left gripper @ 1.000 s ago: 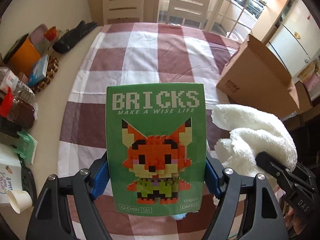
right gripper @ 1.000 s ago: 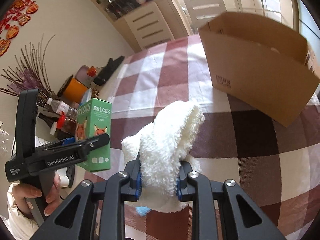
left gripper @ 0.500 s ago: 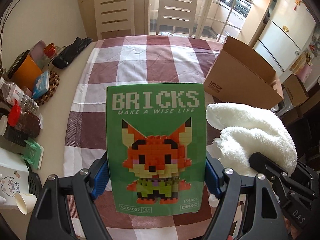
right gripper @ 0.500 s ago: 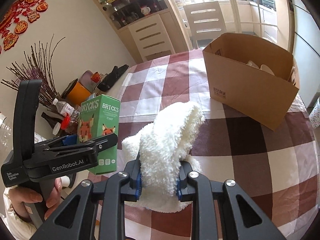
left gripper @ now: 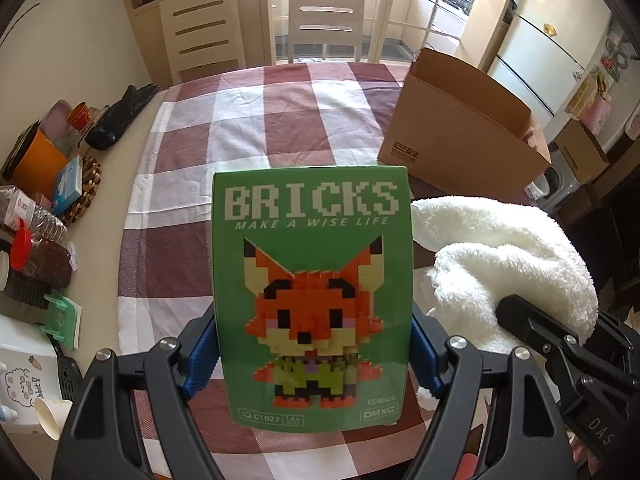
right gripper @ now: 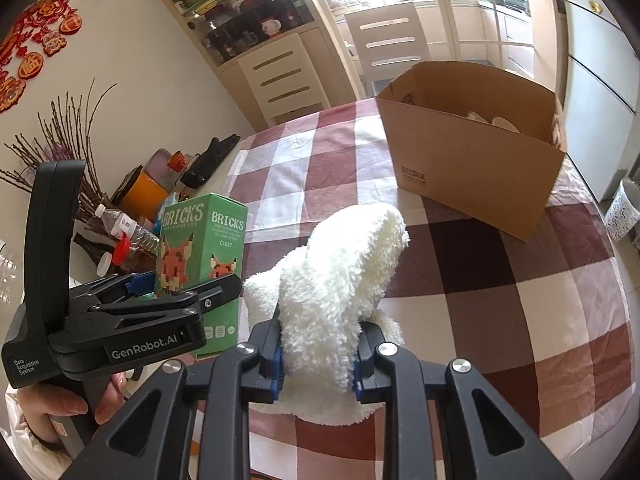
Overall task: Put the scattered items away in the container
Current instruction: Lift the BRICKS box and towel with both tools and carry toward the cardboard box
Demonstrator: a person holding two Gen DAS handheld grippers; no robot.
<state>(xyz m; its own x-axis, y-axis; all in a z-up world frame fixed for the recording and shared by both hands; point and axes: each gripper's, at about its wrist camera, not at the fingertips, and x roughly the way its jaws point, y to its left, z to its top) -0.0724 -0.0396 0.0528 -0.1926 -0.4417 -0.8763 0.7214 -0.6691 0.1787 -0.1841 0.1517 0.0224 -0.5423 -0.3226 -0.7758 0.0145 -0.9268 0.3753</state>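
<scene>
The left tool (left gripper: 314,354) grips a green cardboard "BRICKS" box with a pixel fox printed on it (left gripper: 312,292), its blue pads pressed on the two narrow sides near the bottom, the box upright and lifted off the bench. Just beside it, the right tool (right gripper: 318,364) is clamped on a fluffy white towel (right gripper: 336,280) that rises bunched between its jaws. Both are carried above a bench under a maroon-and-white checked cloth (left gripper: 248,128). An open brown cardboard carton (right gripper: 472,160) stands well apart at the far right of the bench, with pale items inside. Bottles and an orange tub crowd the left edge; white slatted chairs stand behind. Compared with a second ago, both views show the carton smaller and more of the room.
</scene>
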